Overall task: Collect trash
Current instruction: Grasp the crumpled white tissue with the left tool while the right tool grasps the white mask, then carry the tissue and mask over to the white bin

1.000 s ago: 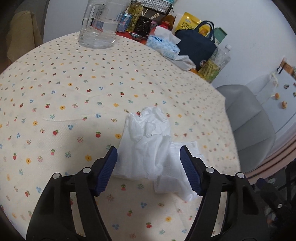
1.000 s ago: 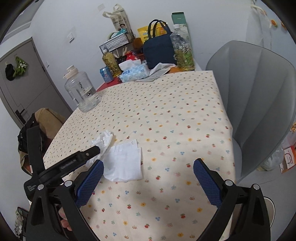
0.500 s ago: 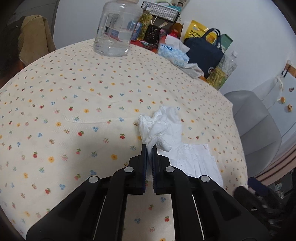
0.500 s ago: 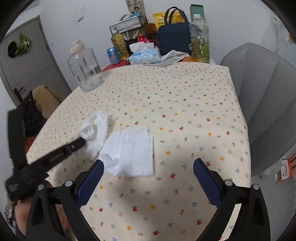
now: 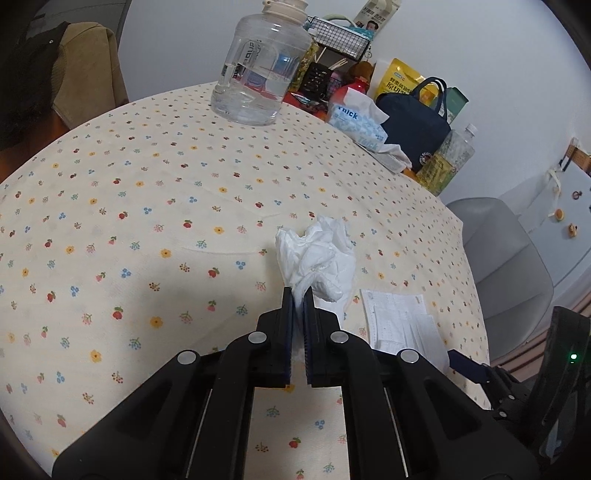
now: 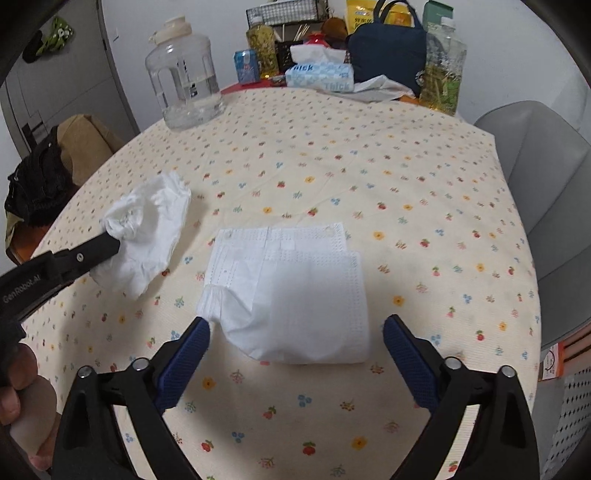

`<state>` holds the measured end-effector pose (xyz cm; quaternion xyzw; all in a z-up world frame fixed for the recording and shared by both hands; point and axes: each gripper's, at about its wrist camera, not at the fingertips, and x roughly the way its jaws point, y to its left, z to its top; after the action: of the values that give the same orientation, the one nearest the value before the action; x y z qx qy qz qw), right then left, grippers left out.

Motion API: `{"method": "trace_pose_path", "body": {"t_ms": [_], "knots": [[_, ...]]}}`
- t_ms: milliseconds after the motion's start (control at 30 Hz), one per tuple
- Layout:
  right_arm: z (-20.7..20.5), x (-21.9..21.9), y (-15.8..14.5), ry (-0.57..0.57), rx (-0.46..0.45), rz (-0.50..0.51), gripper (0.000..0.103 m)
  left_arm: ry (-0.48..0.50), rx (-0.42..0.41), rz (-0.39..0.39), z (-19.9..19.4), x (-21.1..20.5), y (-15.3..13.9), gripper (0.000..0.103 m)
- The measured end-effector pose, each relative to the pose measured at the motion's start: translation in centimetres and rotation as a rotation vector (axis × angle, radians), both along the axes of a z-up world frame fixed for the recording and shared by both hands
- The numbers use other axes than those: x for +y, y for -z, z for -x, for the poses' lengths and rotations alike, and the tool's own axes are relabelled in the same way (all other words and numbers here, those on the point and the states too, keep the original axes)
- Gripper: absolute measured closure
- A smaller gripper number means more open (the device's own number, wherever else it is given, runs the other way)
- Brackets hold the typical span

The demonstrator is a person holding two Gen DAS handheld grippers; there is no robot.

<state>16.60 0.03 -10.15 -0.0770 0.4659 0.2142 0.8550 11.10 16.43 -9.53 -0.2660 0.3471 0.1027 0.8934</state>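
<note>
My left gripper (image 5: 298, 295) is shut on a crumpled white tissue (image 5: 317, 254) and holds it just above the flowered tablecloth (image 5: 147, 221). The tissue (image 6: 147, 225) and left gripper (image 6: 110, 240) also show at the left of the right wrist view. A flat folded white napkin (image 6: 291, 288) lies on the cloth, also seen in the left wrist view (image 5: 402, 325). My right gripper (image 6: 295, 332) is open, its blue pads on either side of the napkin's near edge.
A clear water jug (image 6: 183, 74), tissue box (image 6: 319, 72), dark blue bag (image 6: 388, 48), bottles (image 6: 443, 66) and a wire basket (image 6: 288, 11) stand at the table's far side. A grey chair (image 6: 546, 177) is at the right; a chair with clothes (image 6: 48, 173) at the left.
My left gripper closed on the crumpled tissue and lifted it back from the napkin. My right gripper moved forward and down to straddle the napkin.
</note>
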Motion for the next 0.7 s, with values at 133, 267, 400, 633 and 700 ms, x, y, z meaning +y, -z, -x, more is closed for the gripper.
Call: {"method": "trace_pose_path", "body": {"t_ms": [133,267,400,633,700], "knots": [[0.2,-0.4,-0.3,-0.002,-0.029,0.014,0.041,0.016,0.003,-0.003,-0.1,-0.7,0.1,0.097],[-0.1,-1.6,-0.8,-0.002,-0.003,-0.032,0.082,0.034,-0.001,-0.011,-0.3,-1.4,-0.2,0.097],[0.9,-2.7,-1.6,-0.002,-0.027,-0.066,0.089,0.057,-0.009,-0.025,-0.4,-2.4,-0.7,0.097],[2.5,-6.1,-3.5,0.039,-0.058,-0.140,0.089,0.109,-0.023,-0.037,-0.7,-4.6,-1.6,0.097],[2.8,-7.5,-3.7,0.063,-0.059,-0.160,0.089,0.133,-0.028,-0.043,-0.9,-5.7,-2.0,0.097]]}}
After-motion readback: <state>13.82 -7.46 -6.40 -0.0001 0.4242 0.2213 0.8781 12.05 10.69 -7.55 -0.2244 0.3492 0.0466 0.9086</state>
